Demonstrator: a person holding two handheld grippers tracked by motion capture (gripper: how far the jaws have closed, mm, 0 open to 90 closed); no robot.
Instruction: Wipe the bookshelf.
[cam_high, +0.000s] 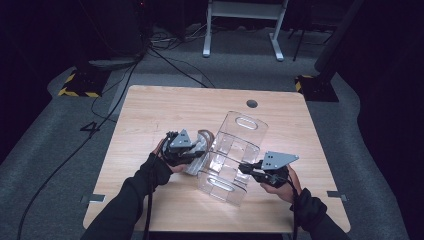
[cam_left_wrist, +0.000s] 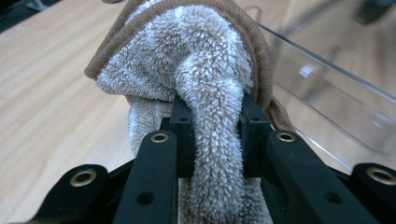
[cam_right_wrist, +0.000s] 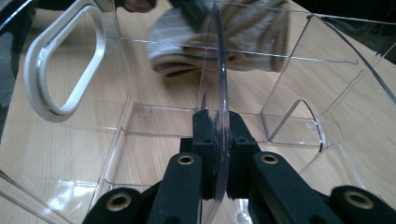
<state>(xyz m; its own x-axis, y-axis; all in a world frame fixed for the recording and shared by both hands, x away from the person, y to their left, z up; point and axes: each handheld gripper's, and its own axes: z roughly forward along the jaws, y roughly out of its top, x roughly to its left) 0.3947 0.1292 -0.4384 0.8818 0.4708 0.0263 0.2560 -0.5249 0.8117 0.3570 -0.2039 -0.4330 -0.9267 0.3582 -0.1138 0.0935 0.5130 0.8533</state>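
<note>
A clear plastic organiser bin with dividers and handle slots lies in the middle of the wooden table. My right gripper is shut on the bin's thin side wall, with the pads pinching it from both sides. My left gripper is shut on a fluffy grey towel with a brown hem, holding it just left of the bin's wall. Through the clear plastic in the right gripper view, the towel appears blurred beyond the bin.
A round cable hole sits near the table's far edge. Cables and stand bases lie on the grey floor beyond. A white desk frame stands at the back.
</note>
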